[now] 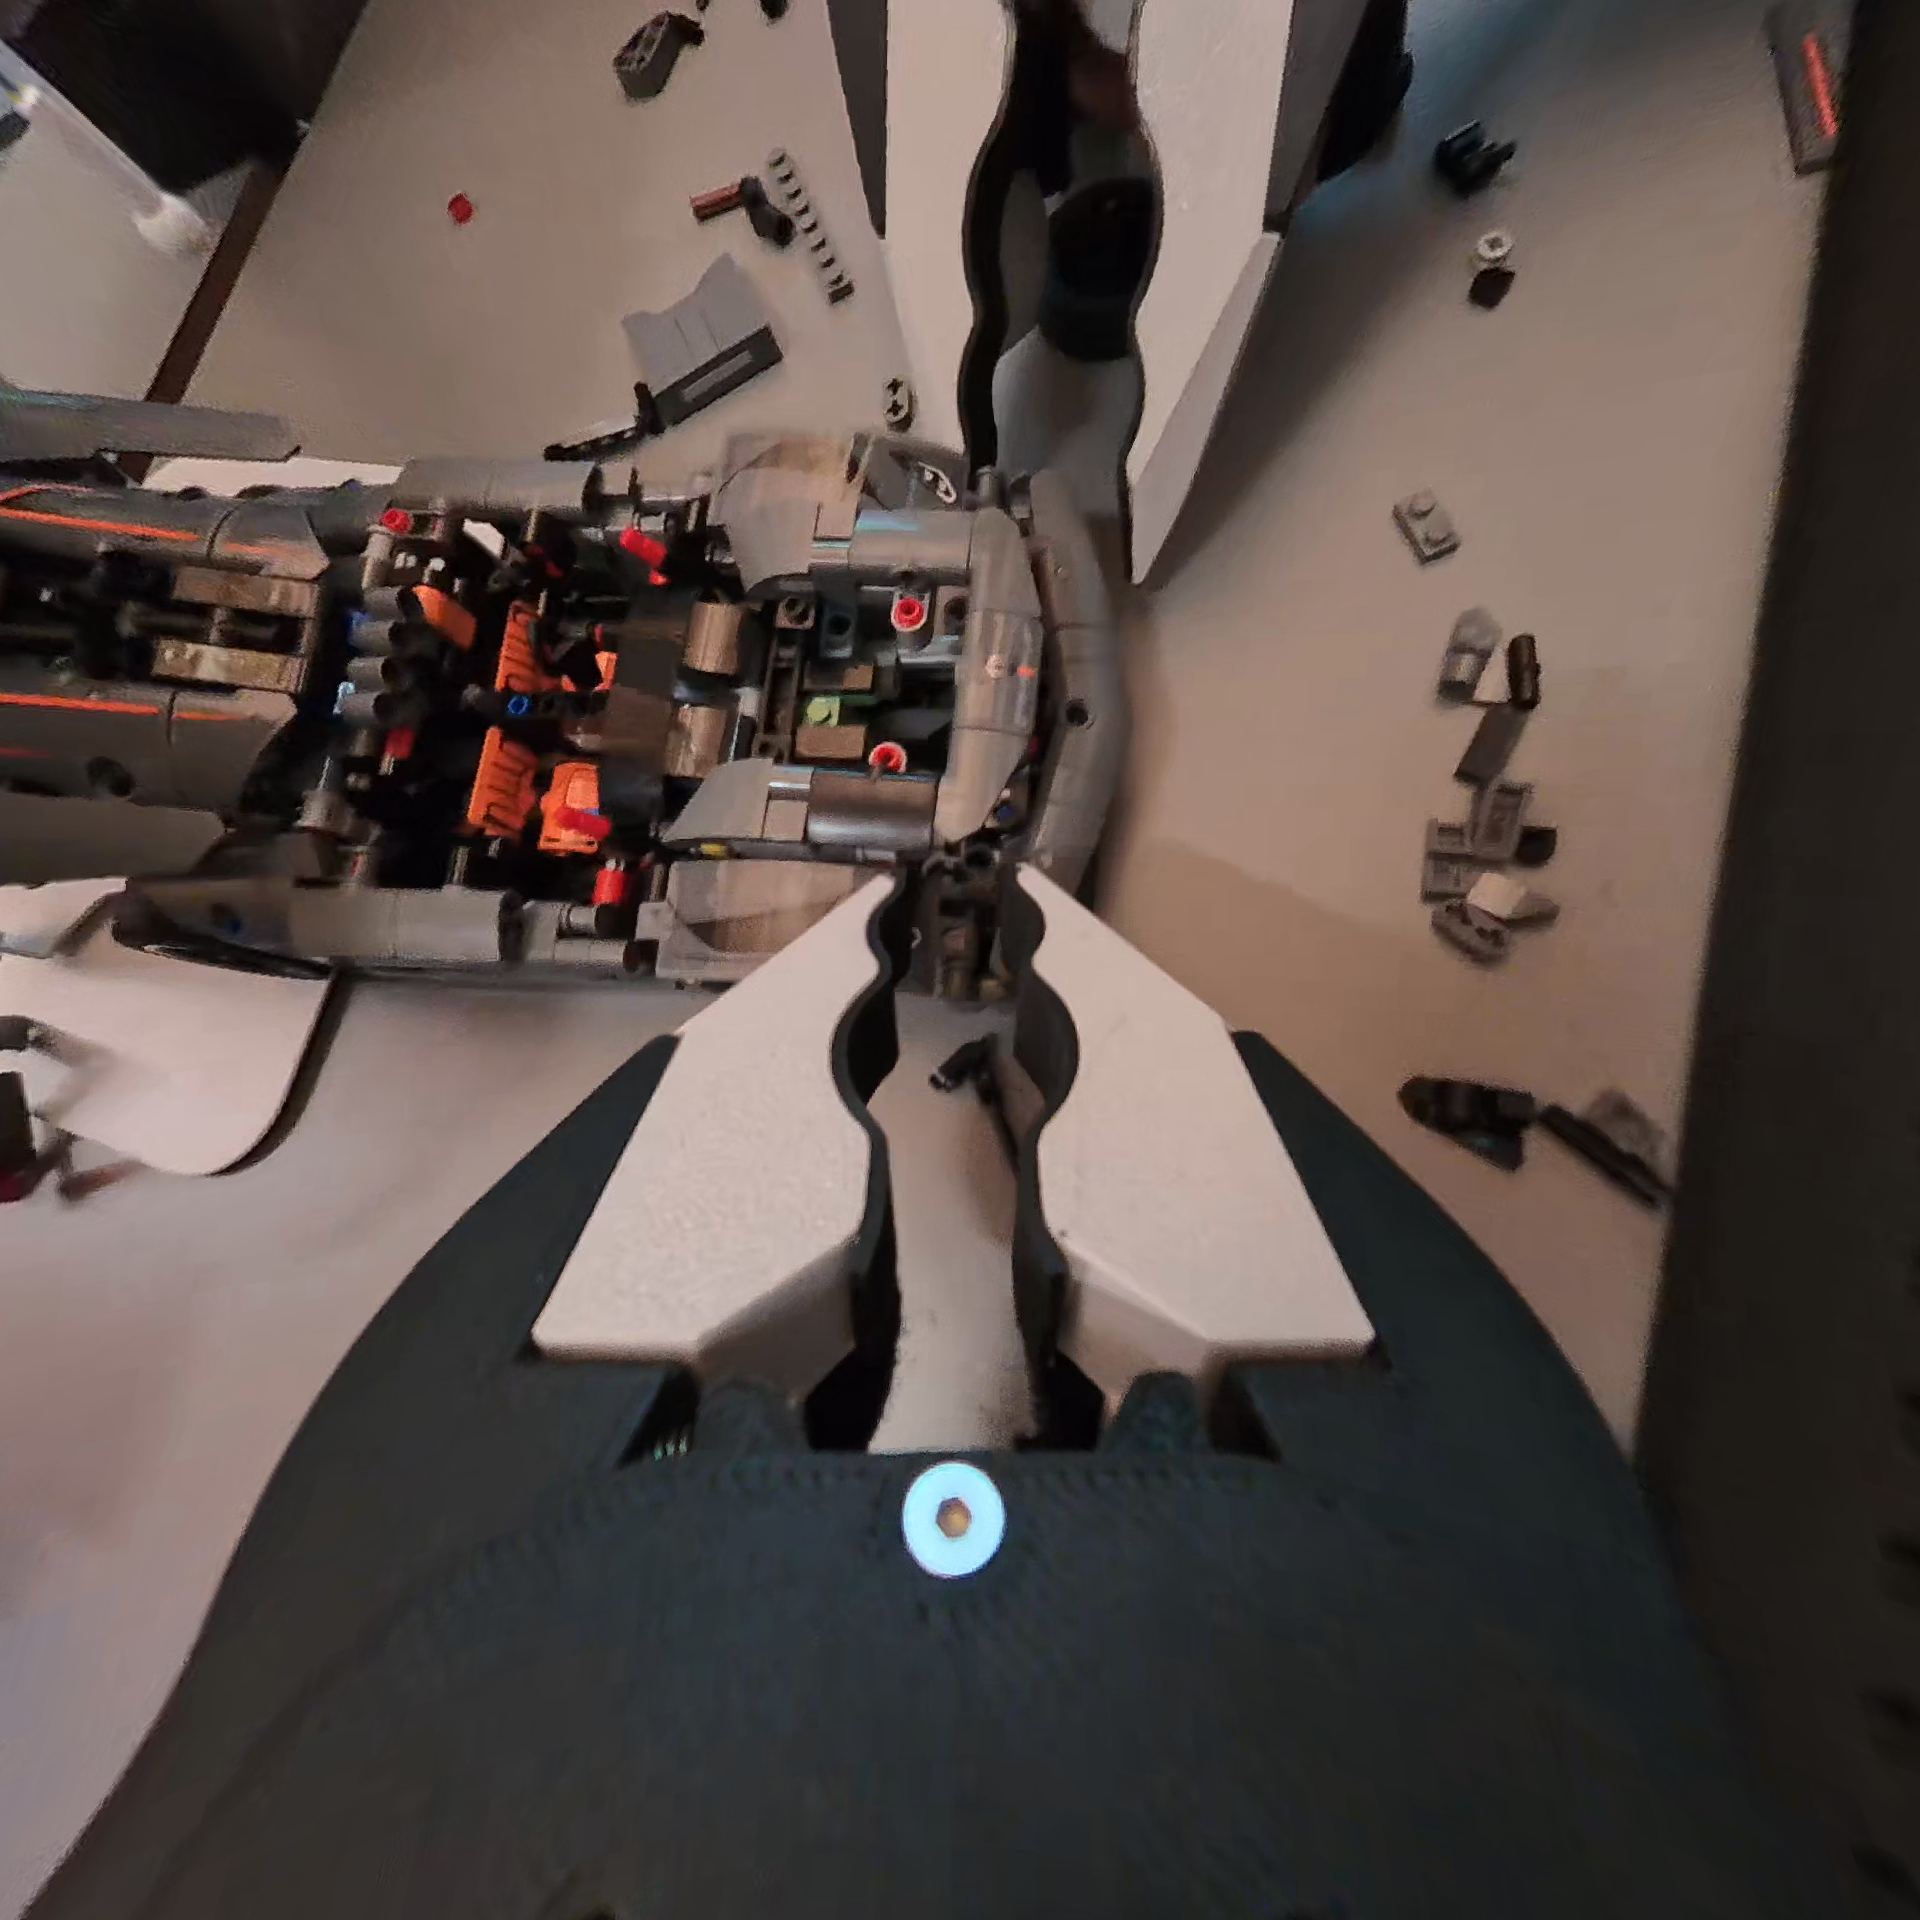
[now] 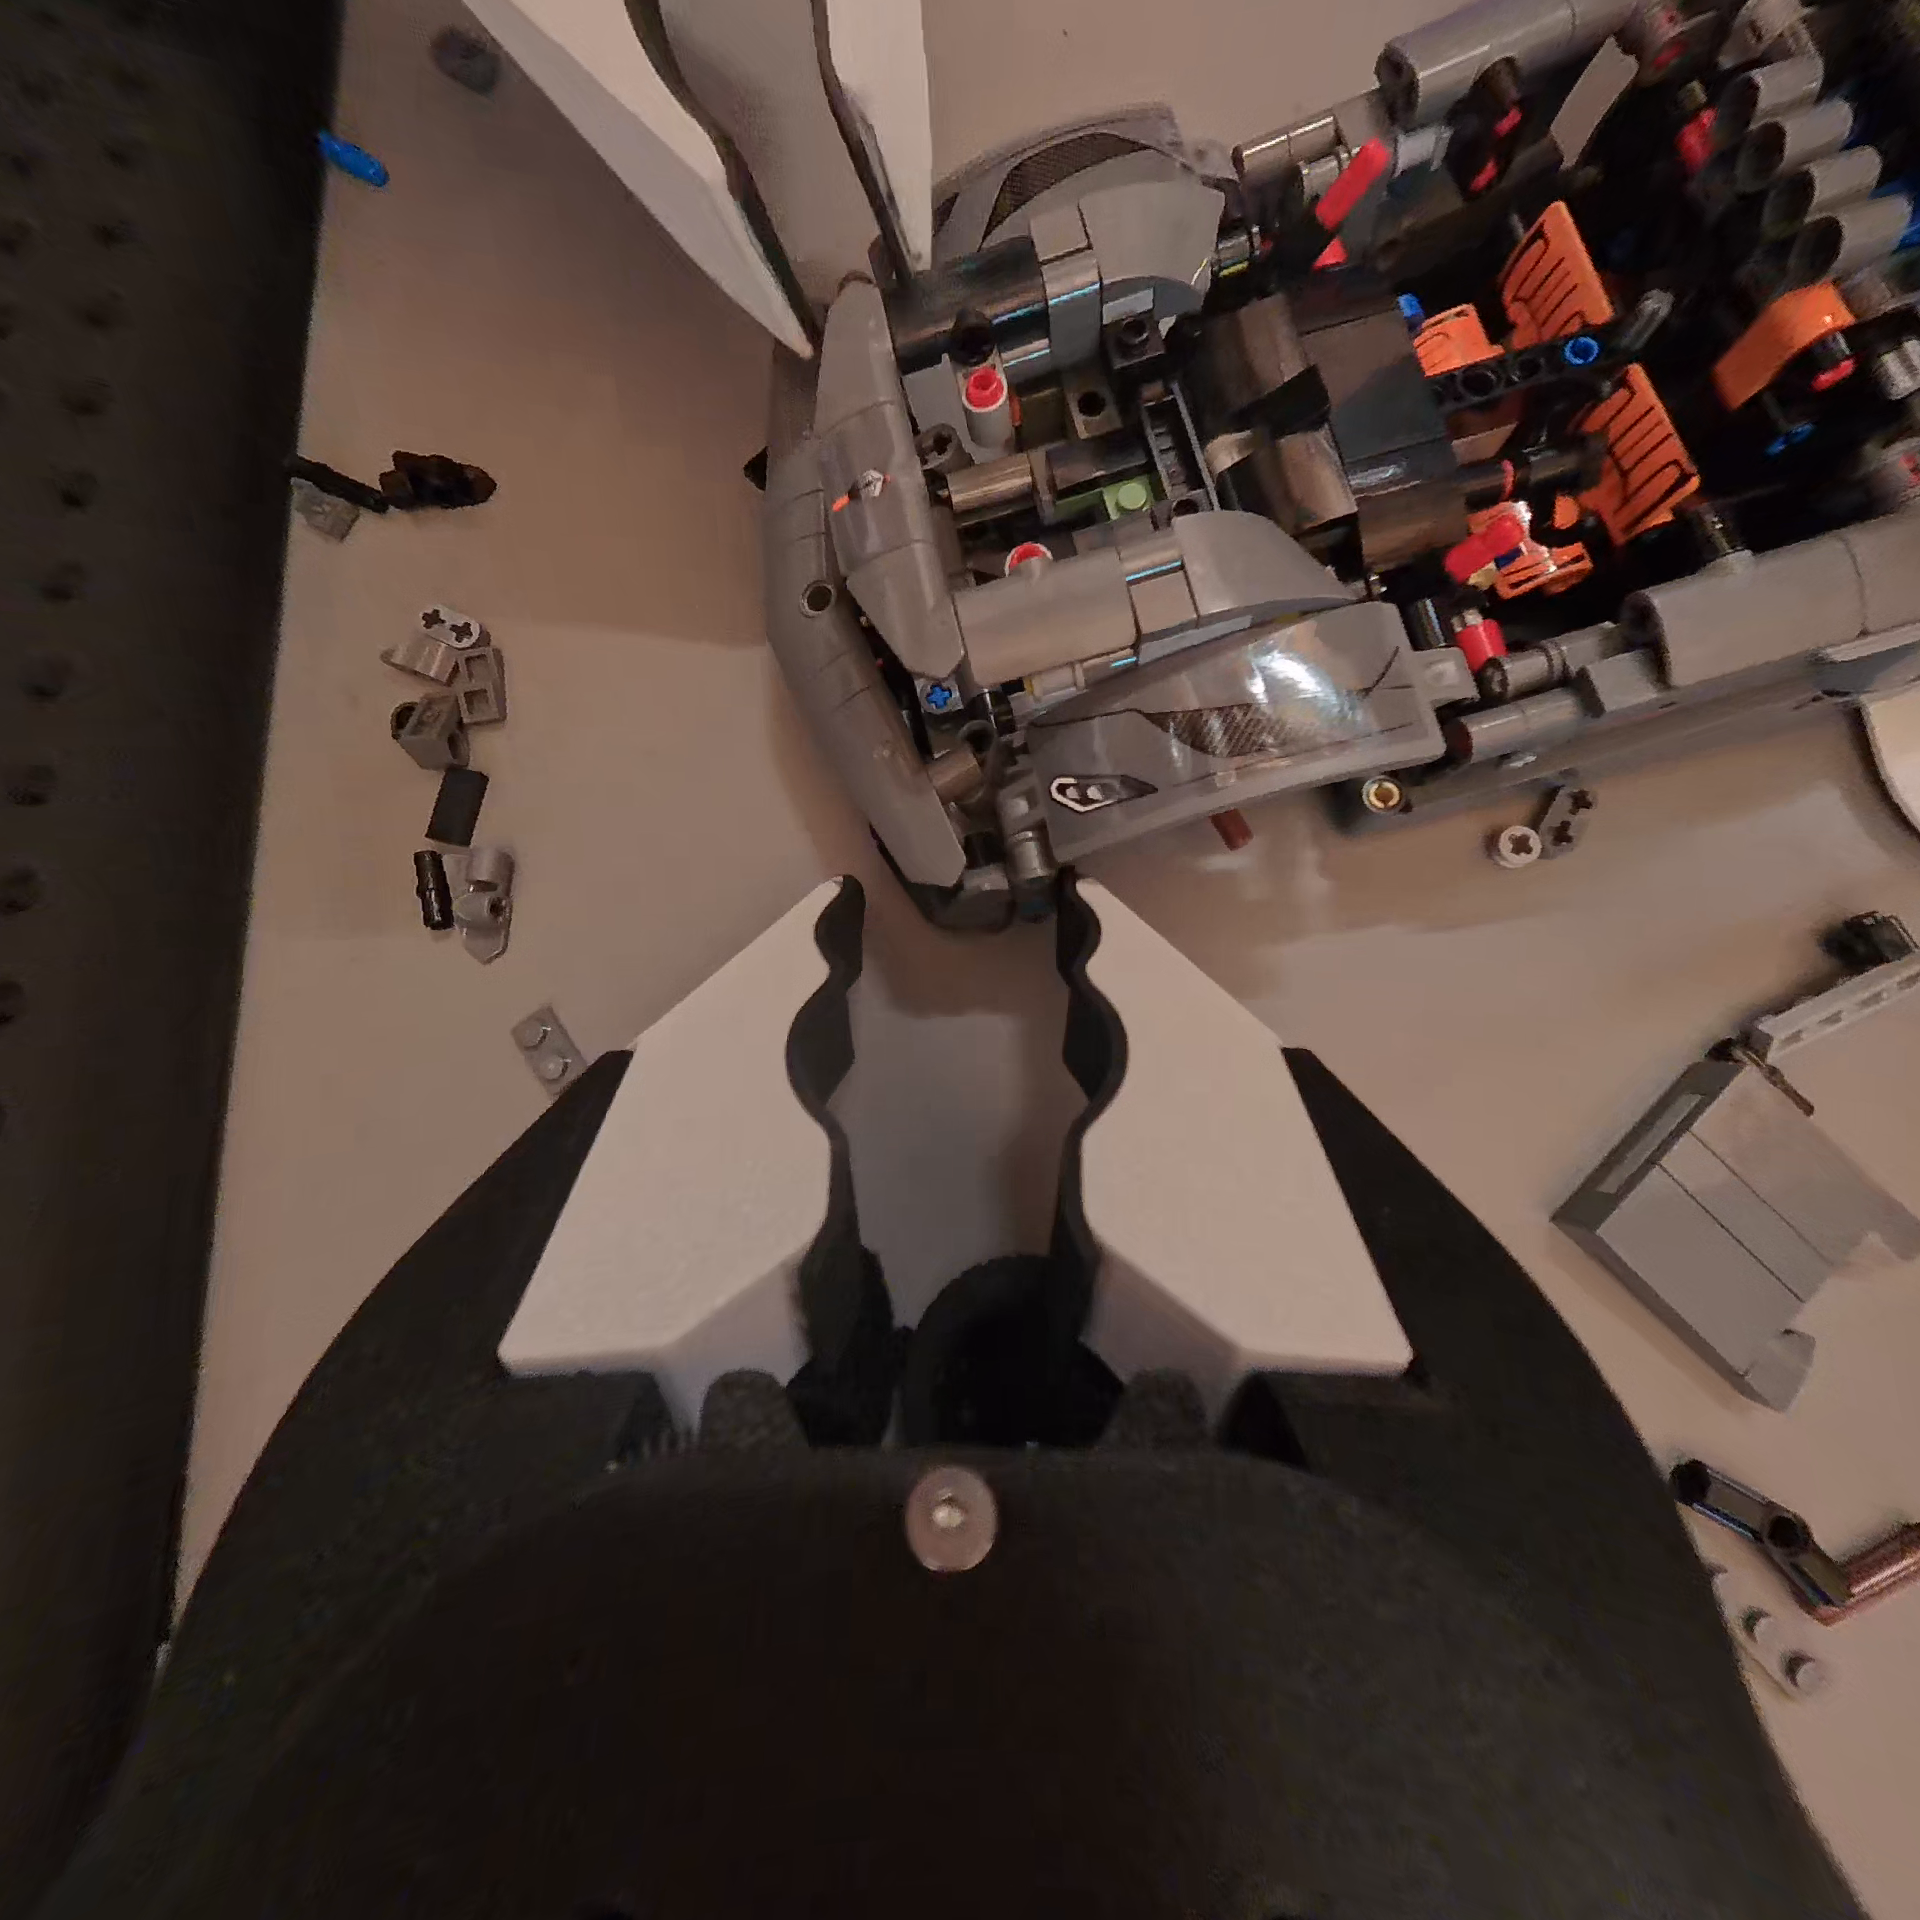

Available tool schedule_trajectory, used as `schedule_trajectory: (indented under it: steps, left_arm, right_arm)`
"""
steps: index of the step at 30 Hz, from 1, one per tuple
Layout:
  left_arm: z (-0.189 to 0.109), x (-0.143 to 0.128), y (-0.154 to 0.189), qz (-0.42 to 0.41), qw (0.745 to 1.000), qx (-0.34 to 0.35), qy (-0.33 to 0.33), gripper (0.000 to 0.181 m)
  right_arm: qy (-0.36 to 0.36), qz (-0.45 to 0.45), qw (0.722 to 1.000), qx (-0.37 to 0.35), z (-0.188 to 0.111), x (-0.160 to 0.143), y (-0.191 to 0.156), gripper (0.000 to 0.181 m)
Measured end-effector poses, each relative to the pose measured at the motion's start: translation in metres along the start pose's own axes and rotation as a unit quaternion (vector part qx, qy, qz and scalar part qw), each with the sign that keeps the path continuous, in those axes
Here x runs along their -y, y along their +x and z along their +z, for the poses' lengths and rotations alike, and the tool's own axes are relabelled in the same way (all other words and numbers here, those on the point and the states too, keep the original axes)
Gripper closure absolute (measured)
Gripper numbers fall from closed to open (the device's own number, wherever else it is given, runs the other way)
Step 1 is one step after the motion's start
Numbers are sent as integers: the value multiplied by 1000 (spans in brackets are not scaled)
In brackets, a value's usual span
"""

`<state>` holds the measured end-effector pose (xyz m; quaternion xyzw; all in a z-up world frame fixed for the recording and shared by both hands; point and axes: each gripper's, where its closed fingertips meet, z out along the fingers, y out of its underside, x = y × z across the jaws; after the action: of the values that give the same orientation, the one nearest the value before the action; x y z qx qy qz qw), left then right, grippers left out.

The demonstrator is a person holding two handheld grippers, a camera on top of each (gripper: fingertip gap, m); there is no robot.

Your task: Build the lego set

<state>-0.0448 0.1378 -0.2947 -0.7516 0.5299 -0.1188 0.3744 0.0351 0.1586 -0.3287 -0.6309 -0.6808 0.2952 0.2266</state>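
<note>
A half-built grey Lego car [image 1: 883,665] with orange, red and black inner parts lies on the light table, its nose toward both grippers. My left gripper [image 1: 958,883] is shut on a dark corner of the car's nose. In the right wrist view the car [image 2: 1195,582] fills the upper right, and my right gripper [image 2: 958,894] is closed on the opposite nose corner. Each gripper also shows in the other's view: the right one in the left wrist view [image 1: 1049,478], the left one in the right wrist view [image 2: 862,291].
Loose pieces lie around: a grey panel assembly [image 1: 707,332] [image 2: 1745,1226], small grey and black bits [image 1: 1486,831] [image 2: 457,727], and a black connector with a brown pin [image 2: 1808,1548]. A black studded surface [image 2: 135,727] borders one side. A white sheet [image 1: 208,1060] lies under the car. Tip to tip, the grippers are about 10 centimetres apart.
</note>
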Motion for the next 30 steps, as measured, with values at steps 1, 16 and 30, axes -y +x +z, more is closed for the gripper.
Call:
schedule_trajectory:
  steps: [1,16,30]
  left_arm:
    - [3,0,-1,-3,1000,9,-2,169]
    - [9,6,2,51,998,38,-8,176]
    - [-17,-11,-32,-24,998,45,23,158]
  right_arm:
    - [1,1,1000,0,0,0,0,147]
    - [-6,4,1000,6,4,-2,0,148]
    - [52,35,998,8,-24,10,12,146]
